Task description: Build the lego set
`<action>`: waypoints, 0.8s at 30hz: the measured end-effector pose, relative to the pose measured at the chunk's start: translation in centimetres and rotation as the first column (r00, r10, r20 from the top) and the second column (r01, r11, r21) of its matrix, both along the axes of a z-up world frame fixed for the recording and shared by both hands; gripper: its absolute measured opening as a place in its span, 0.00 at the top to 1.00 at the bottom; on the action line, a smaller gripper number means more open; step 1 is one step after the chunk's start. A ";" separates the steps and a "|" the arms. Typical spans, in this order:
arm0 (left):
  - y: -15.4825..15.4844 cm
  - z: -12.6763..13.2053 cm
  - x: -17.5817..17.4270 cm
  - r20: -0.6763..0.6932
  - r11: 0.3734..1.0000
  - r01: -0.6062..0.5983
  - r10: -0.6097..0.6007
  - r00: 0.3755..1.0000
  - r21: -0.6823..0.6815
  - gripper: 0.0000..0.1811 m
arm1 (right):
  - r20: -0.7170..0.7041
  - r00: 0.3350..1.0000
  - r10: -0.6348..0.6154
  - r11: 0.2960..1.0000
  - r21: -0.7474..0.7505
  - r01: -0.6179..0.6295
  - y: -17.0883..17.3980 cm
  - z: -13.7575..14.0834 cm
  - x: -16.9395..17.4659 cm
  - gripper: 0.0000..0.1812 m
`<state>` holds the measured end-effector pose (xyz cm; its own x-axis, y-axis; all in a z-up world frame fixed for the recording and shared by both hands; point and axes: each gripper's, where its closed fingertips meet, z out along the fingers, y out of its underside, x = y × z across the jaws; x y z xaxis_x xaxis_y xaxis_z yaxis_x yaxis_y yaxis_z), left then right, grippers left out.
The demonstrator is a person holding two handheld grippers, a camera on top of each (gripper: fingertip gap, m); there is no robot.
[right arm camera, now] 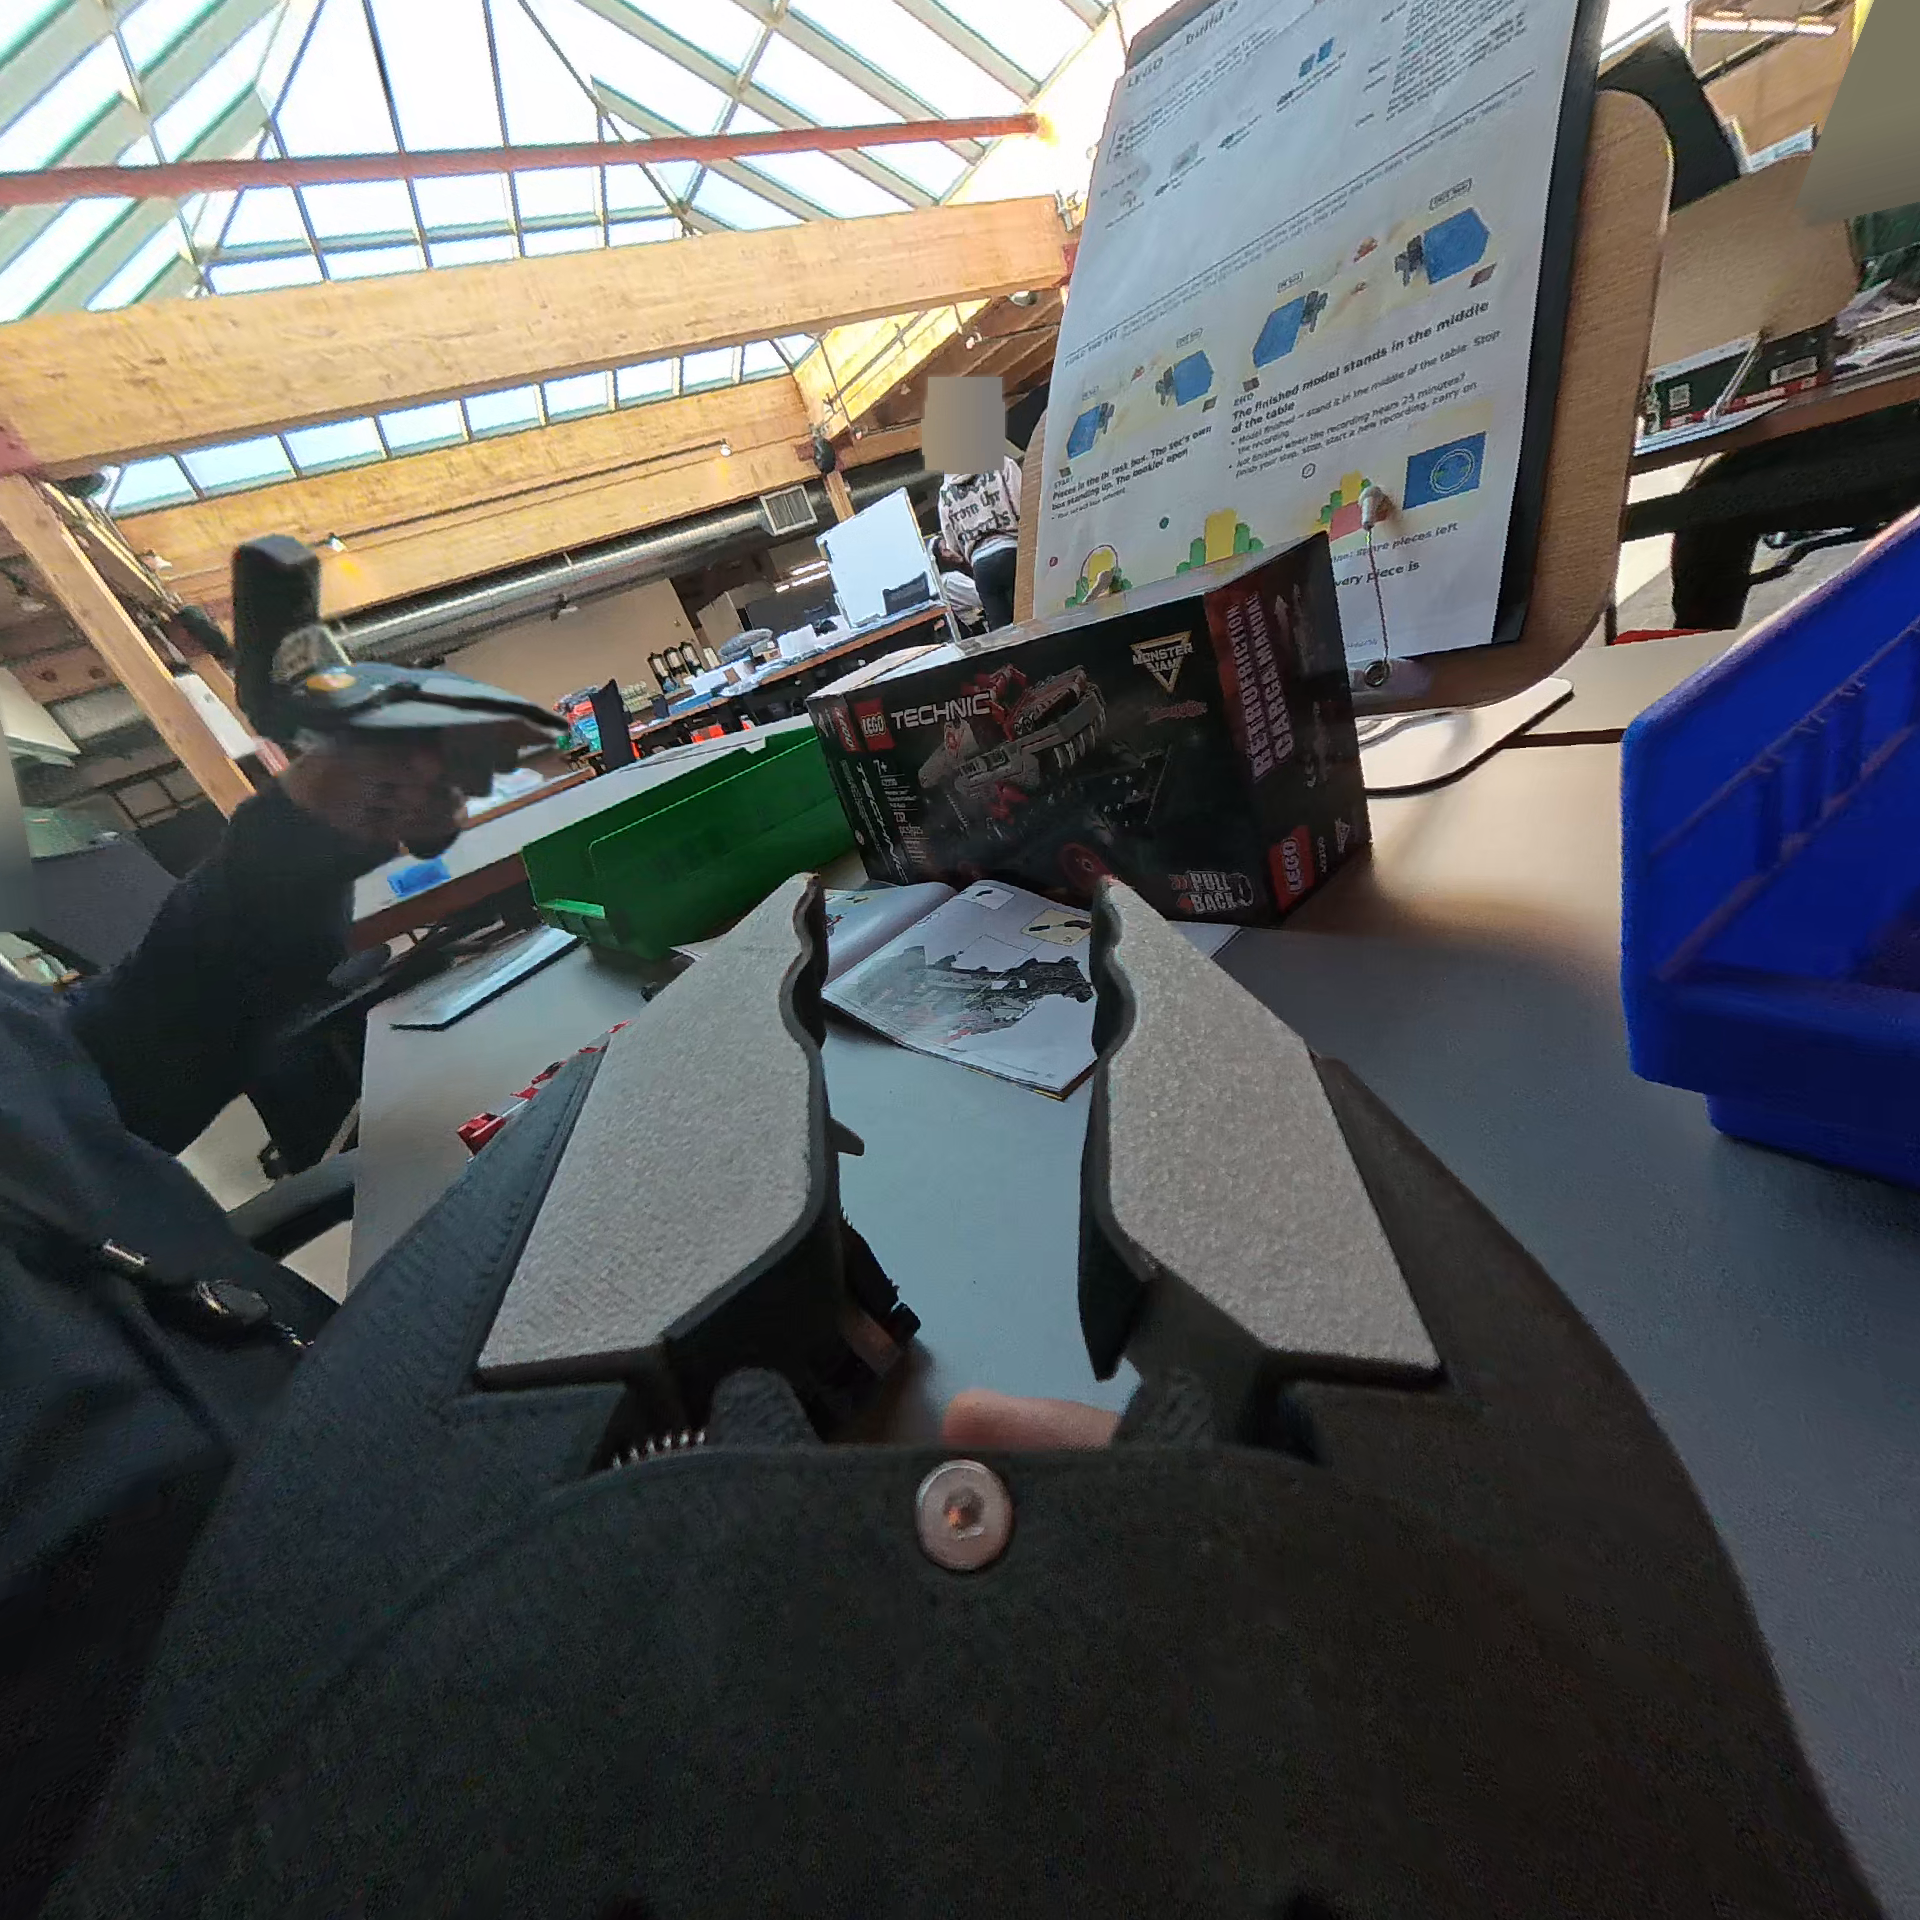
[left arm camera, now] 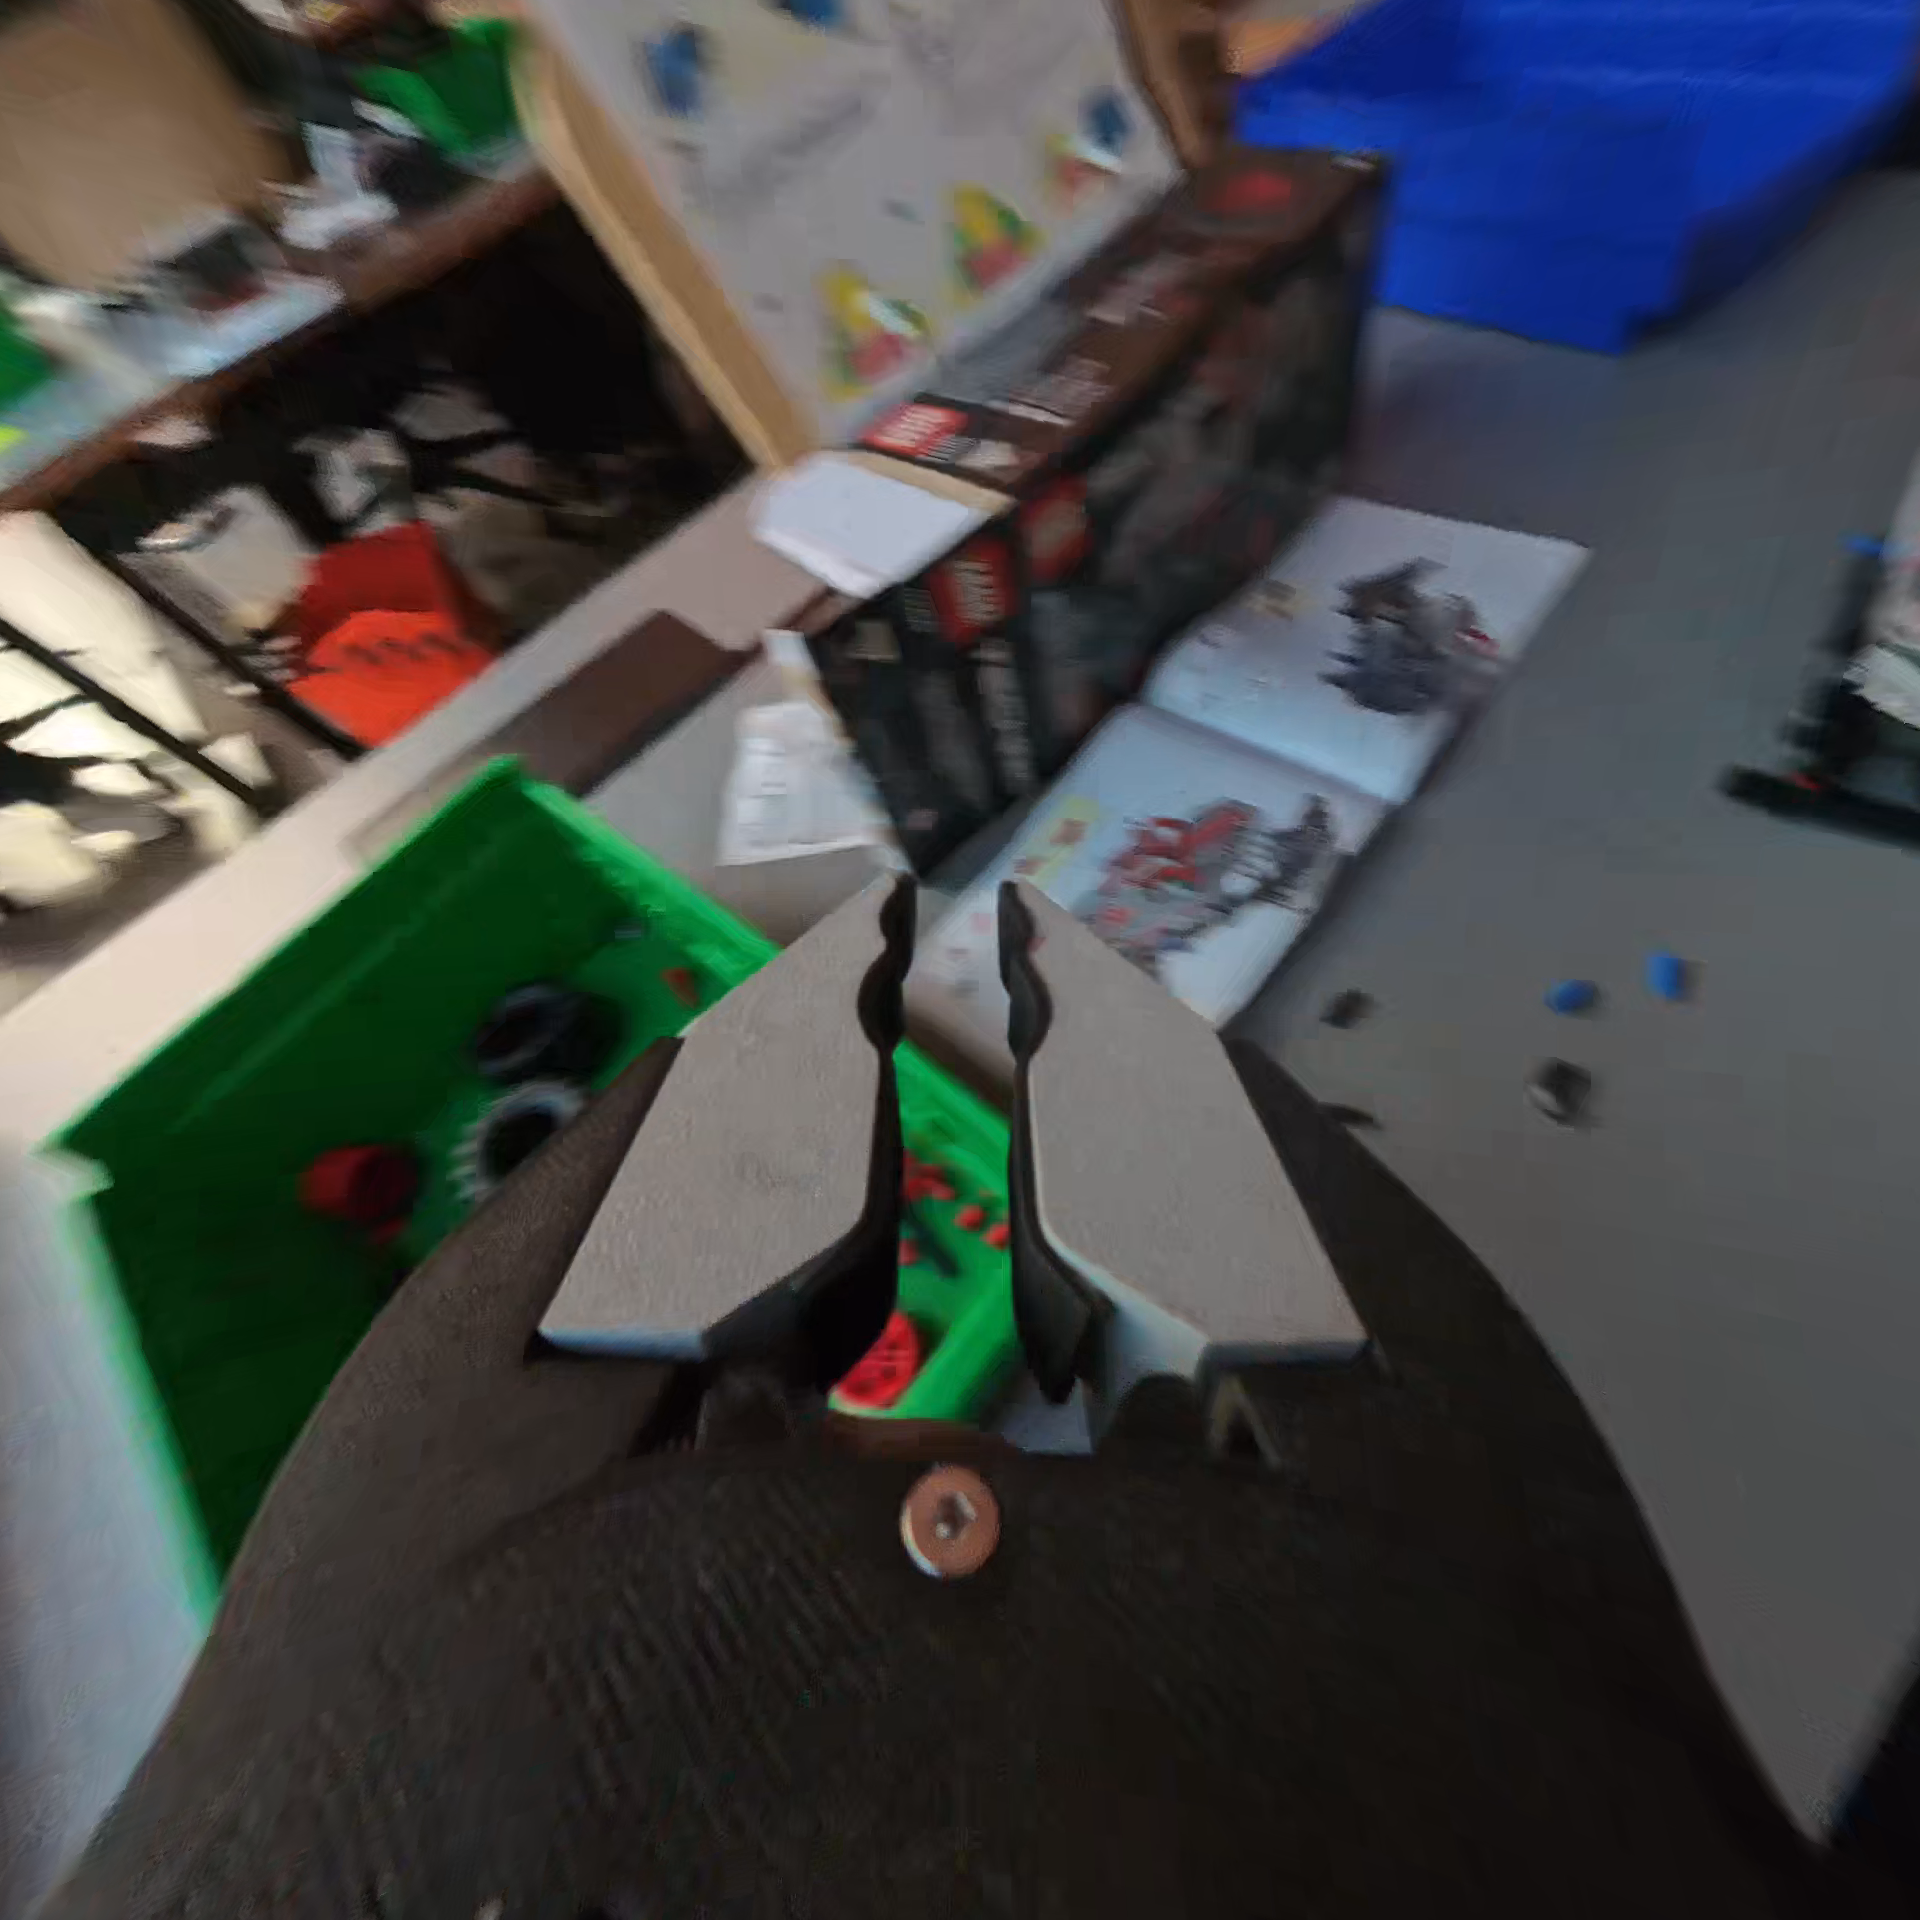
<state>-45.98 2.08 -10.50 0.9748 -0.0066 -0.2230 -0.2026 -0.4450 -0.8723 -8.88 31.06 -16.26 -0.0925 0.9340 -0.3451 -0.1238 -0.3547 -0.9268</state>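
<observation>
My left gripper hangs over the near corner of a green bin, its jaws a narrow gap apart with nothing between them; this view is blurred. The bin holds red pieces and black tyres. The open instruction booklet lies on the grey table beside the black set box. Small blue pieces and dark pieces lie loose to the right. A dark part-built model shows at the right edge. My right gripper is open and empty, low over the table, pointing at the booklet and box.
A blue bin stands on the right and a board with a printed sheet stands behind the box. The green bin sits left of the box. The other gripper is raised at the left. Red pieces lie near my right gripper. The grippers' ends are close to 50 centimeters from one another.
</observation>
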 end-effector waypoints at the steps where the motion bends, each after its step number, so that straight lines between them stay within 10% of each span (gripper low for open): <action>1: -0.7 1.7 -3.6 -0.020 0.993 -0.107 0.108 0.994 0.039 0.94 | -0.002 1.000 -0.003 1.000 -0.005 0.003 0.1 0.0 0.0 0.74; 4: -1.8 3.2 -10.9 -0.007 0.972 -0.236 0.236 0.972 0.016 0.90 | -0.006 1.000 -0.023 1.000 -0.019 0.023 0.5 0.0 0.2 0.74; 9: 1.1 -2.7 -15.2 0.053 0.949 -0.133 0.154 0.987 -0.286 0.81 | -0.001 0.998 -0.068 0.997 -0.038 0.068 1.3 -0.3 0.3 0.74; 13: 1.0 -9.6 -16.6 -0.034 0.781 -0.099 0.099 0.995 -0.616 0.72 | 0.028 0.995 -0.096 0.994 -0.049 0.097 1.9 -0.8 0.1 0.73; 19: -1.7 -13.7 -20.0 -0.224 0.630 -0.205 0.050 0.973 -0.750 0.73 | 0.071 0.989 -0.130 0.989 -0.055 0.134 2.4 -1.4 -0.2 0.72; 24: -0.7 -13.5 -20.0 -0.142 0.710 -0.149 0.069 0.987 -0.689 0.74 | 0.076 0.987 -0.142 0.987 -0.066 0.147 2.7 -1.5 -0.2 0.72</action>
